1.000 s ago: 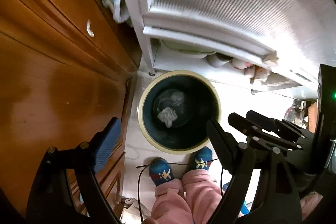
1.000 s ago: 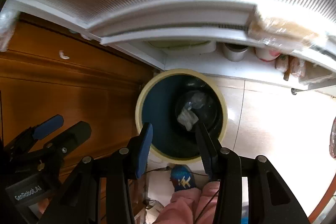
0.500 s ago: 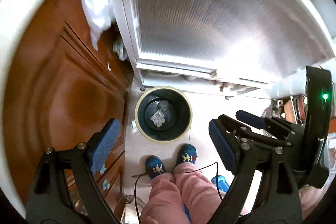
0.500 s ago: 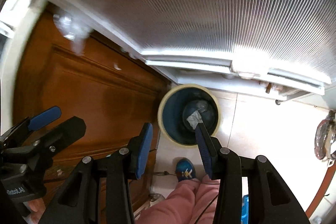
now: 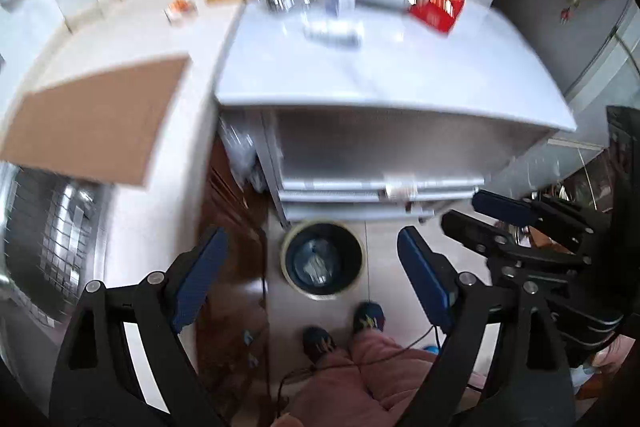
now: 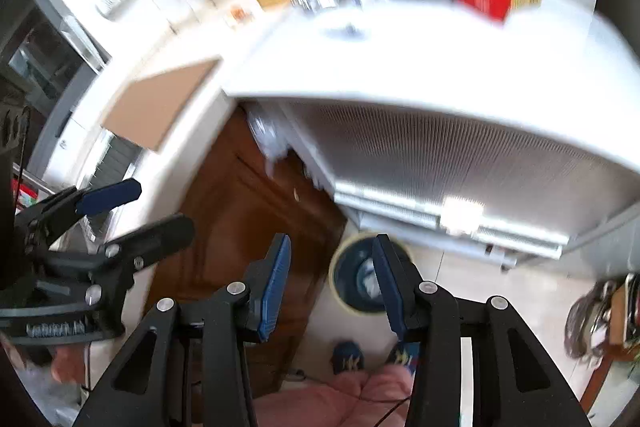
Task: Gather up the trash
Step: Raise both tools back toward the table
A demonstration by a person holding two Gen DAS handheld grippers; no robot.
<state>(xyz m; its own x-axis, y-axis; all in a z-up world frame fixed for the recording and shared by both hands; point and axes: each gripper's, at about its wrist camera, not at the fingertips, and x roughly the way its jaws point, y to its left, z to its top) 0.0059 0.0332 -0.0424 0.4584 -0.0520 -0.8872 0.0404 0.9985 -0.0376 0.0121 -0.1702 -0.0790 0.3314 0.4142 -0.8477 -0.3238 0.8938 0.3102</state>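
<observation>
A cream-rimmed dark bin (image 5: 320,294) stands on the floor far below, with crumpled pale trash (image 5: 316,264) at its bottom. My left gripper (image 5: 312,279) hangs high above it, open wide, nothing between its blue pads. My right gripper (image 6: 332,283) is also open with an empty gap; its right finger covers part of the bin (image 6: 334,277) and the trash (image 6: 366,277). Each gripper shows in the other's view: the right gripper (image 5: 500,223) at the right, the left gripper (image 6: 132,215) at the left.
A white cabinet top (image 5: 392,67) carries blurred clutter and a red packet (image 5: 436,5). A brown cardboard sheet (image 5: 96,119) lies on the white counter at left. A wooden cabinet (image 6: 240,211) flanks the bin. A person's blue slippers (image 5: 368,317) and pink trousers stand before it.
Both grippers have risen far above the bin, which now looks much smaller. The cabinet top and the counter have come into view. The picture is blurred by motion.
</observation>
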